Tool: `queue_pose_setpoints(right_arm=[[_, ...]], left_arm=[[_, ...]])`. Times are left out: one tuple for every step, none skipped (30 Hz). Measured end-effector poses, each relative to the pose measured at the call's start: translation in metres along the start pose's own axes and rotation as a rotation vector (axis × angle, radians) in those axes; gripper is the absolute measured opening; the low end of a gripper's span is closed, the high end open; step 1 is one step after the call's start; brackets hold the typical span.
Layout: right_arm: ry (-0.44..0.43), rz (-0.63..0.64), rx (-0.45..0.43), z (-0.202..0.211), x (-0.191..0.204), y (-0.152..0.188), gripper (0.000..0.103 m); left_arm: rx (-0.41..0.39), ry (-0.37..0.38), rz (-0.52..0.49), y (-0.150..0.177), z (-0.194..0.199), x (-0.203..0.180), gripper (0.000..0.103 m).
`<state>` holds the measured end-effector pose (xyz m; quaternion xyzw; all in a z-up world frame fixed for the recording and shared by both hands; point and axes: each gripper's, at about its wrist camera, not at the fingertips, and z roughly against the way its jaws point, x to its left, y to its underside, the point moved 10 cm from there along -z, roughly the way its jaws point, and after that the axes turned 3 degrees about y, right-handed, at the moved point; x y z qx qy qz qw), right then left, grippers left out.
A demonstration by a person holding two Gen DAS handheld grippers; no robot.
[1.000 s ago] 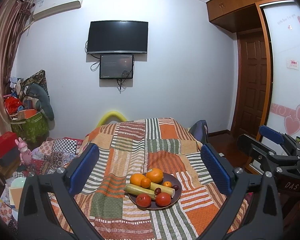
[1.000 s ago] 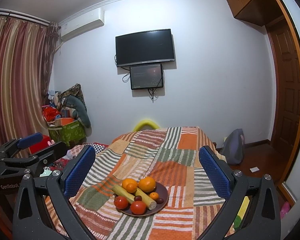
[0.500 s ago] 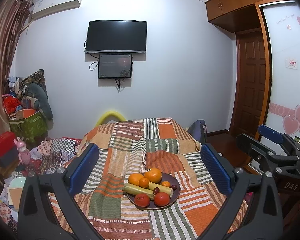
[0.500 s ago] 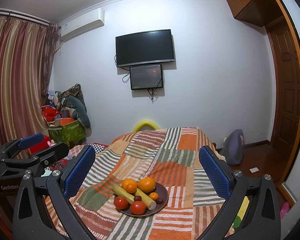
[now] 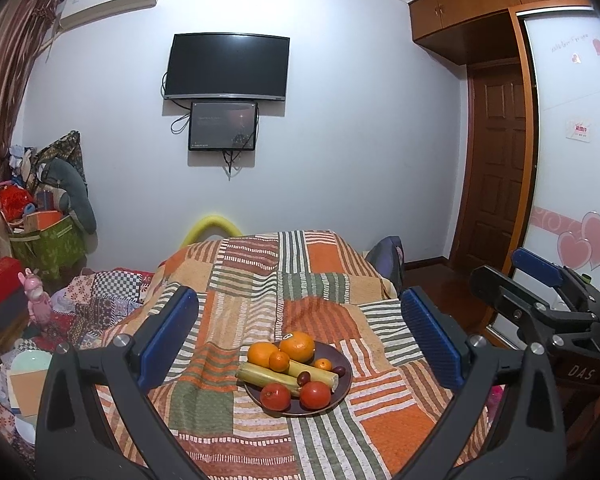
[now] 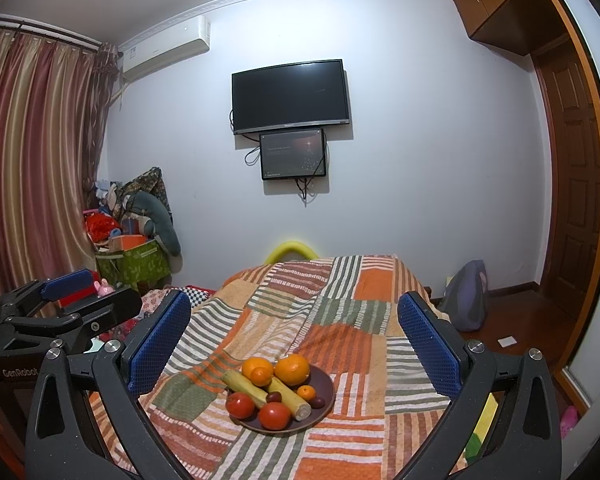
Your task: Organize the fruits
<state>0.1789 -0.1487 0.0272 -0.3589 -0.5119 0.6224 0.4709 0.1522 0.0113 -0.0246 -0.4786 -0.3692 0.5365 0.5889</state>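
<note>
A dark brown plate [image 5: 342, 390] sits on a striped patchwork cloth [image 5: 260, 292] over a table. On it lie oranges [image 5: 297, 346], two red tomatoes [image 5: 315, 395], two pale green cane stalks [image 5: 268, 376] and small dark fruits. The plate also shows in the right wrist view [image 6: 324, 384]. My left gripper [image 5: 298, 336] is open and empty, held above and short of the plate. My right gripper [image 6: 294, 338] is open and empty, likewise short of the plate. The right gripper [image 5: 540, 292] shows at the right of the left wrist view; the left gripper [image 6: 68, 300] shows at the left of the right wrist view.
A wall with a TV [image 5: 228, 66] and small screen stands behind the table. A green box of clutter [image 5: 46, 244] stands at the left by curtains. A bag [image 6: 466, 298] lies on the floor near a wooden door [image 5: 496, 168] at the right.
Both grippers have barely shifted; the view from the left one has drifted slightly, so the plate sits a little further left. Nothing was taken hold of.
</note>
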Motion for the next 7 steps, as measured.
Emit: queue_pose_setpoints(right_arm=[[0.0,-0.001,0.001,-0.0002,-0.0003,-0.0001,0.103],[-0.001,-0.001,0.002,-0.0004,-0.0005,-0.0004,0.103],[-0.001,0.0,0.003,-0.0006,-0.0007,-0.001,0.103],[-0.001,0.0,0.004,-0.0006,-0.0009,-0.0008,0.103],[-0.001,0.001,0.004,-0.0007,-0.0011,-0.0014,0.103],[0.0,0.001,0.004,-0.0007,-0.001,-0.0012,0.103],[0.0,0.002,0.004,-0.0008,-0.0012,-0.0014,0.103]], left_arm=[[0.0,0.0,0.0,0.0,0.0,-0.0001,0.103],[0.001,0.0,-0.001,0.0,-0.0003,0.0001,0.103],[0.001,0.0,0.0,-0.0001,-0.0004,-0.0003,0.103],[0.003,0.001,0.0,0.0003,-0.0007,0.0001,0.103],[0.004,0.002,0.001,0.0005,-0.0013,0.0002,0.103],[0.006,0.003,0.002,0.0001,-0.0017,0.0005,0.103],[0.009,0.004,0.002,0.0005,-0.0025,0.0009,0.103]])
